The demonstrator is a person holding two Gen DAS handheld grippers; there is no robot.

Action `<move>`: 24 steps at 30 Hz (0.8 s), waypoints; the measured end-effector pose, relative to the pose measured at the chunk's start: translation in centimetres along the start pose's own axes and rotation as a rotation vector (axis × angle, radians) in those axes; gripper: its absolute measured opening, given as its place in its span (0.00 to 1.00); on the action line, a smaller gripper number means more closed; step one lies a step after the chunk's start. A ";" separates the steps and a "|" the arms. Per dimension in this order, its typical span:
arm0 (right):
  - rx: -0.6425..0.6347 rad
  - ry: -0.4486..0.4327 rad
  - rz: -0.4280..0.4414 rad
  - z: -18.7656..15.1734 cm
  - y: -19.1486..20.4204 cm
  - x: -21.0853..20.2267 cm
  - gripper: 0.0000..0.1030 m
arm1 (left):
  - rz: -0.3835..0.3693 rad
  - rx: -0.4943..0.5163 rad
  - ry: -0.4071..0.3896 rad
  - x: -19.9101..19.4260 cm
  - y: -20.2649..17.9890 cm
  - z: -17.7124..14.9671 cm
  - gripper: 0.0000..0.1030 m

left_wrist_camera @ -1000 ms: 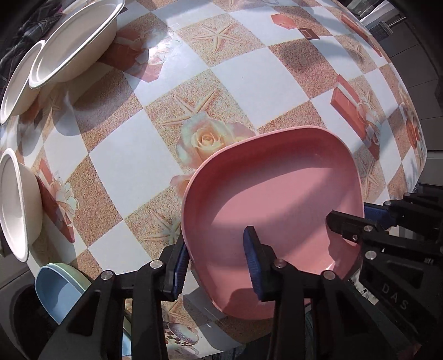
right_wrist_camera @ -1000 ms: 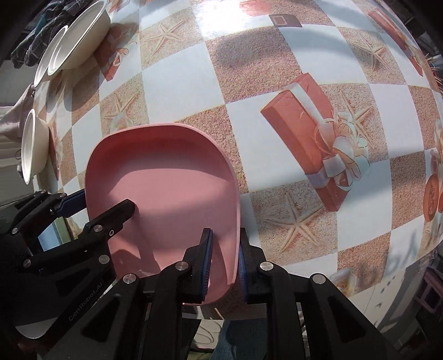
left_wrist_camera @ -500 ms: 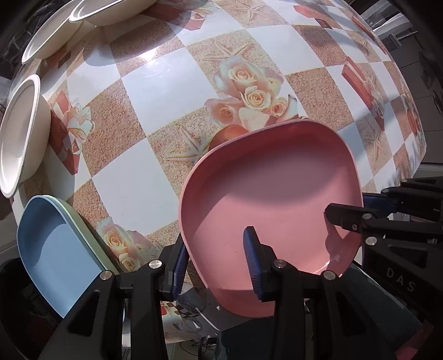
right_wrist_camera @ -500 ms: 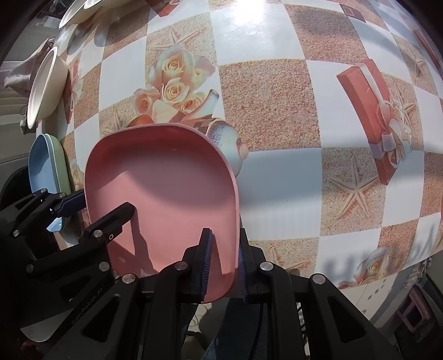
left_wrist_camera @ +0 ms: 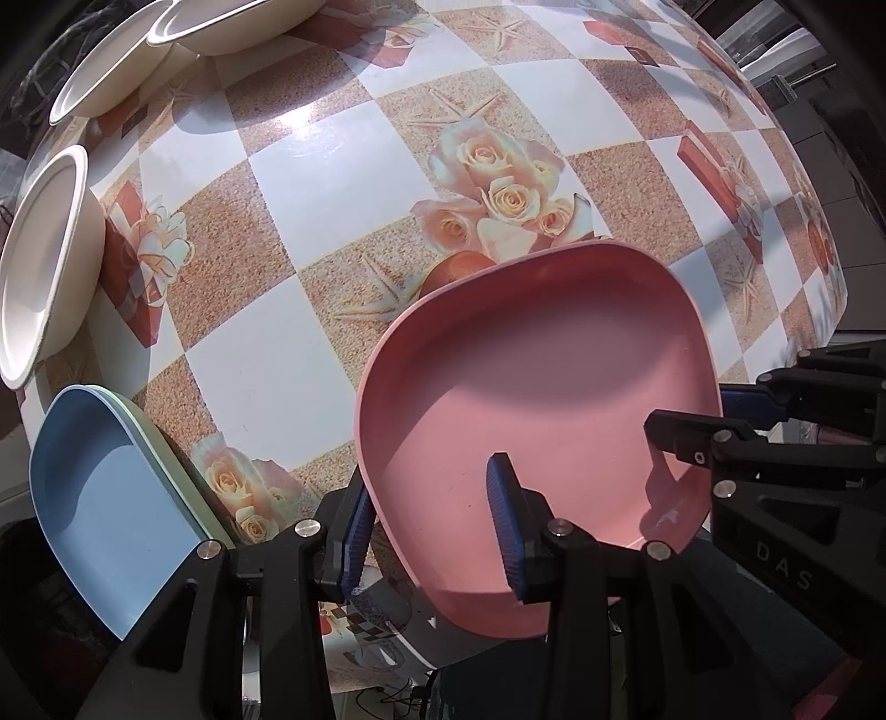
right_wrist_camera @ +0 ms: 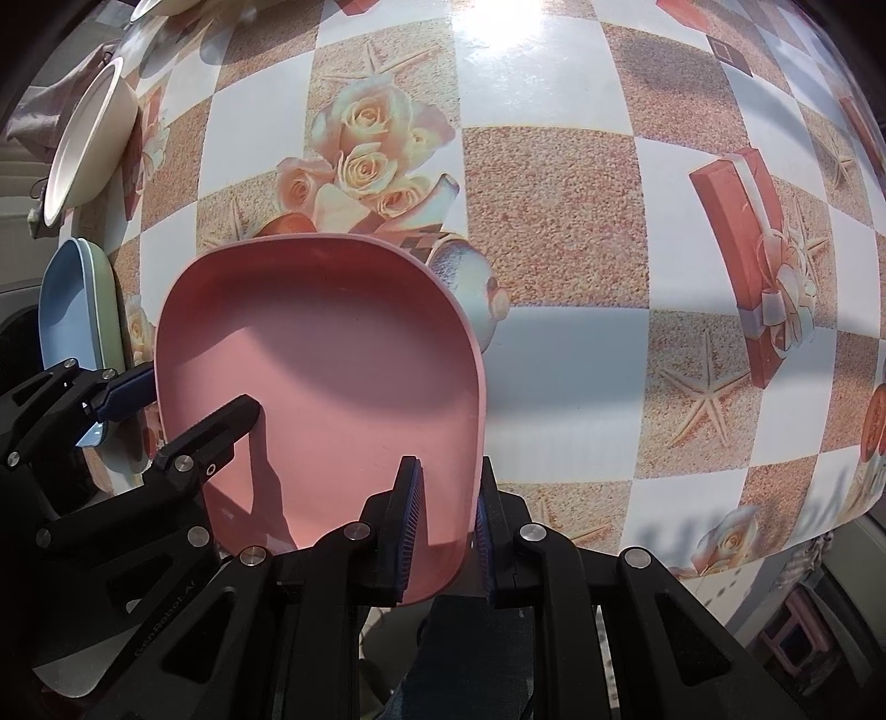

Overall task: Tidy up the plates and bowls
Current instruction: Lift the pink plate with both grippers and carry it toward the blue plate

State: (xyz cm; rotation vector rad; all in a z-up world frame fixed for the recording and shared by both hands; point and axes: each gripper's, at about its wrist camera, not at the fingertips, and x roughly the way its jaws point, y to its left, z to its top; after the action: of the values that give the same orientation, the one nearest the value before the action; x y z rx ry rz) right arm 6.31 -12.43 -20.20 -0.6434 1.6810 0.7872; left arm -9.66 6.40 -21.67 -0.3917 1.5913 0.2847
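Observation:
A pink square plate [left_wrist_camera: 542,387] is held above the table's near edge by both grippers. My left gripper [left_wrist_camera: 429,526] grips its left rim, one finger under and one inside. My right gripper [right_wrist_camera: 443,526] is shut on its right rim; the plate [right_wrist_camera: 332,360] fills the lower left of that view. A blue plate [left_wrist_camera: 105,509] lies stacked on a green plate [left_wrist_camera: 166,459] at the near left edge, also in the right wrist view [right_wrist_camera: 66,310]. Cream bowls [left_wrist_camera: 44,260] stand at the left, and more cream bowls [left_wrist_camera: 166,44] at the far left.
The table [left_wrist_camera: 332,183] wears a checked cloth with roses, starfish and gift boxes. Its near edge runs just under the grippers. A cream bowl [right_wrist_camera: 88,138] shows at the right wrist view's upper left. The table's right edge [right_wrist_camera: 775,554] drops to the floor.
Both grippers have carried the pink plate back and to the left towards the near edge. The blue and green plate stack has come into view beside it.

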 end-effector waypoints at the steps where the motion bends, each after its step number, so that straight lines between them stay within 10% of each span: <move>1: -0.001 0.001 0.001 -0.1 0.0 -0.2 0.20 | 0.001 0.000 -0.001 0.0 0.0 0.0 0.41; 24: -0.048 -0.002 0.046 0.7 3.6 -3.3 0.20 | -0.043 -0.123 -0.071 -4.8 3.8 -2.7 0.42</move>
State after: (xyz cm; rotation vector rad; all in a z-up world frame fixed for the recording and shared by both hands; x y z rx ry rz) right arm 4.81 -9.56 -16.48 -0.6390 1.6847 0.8626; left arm -13.57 9.06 -16.88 -0.5049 1.4987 0.3614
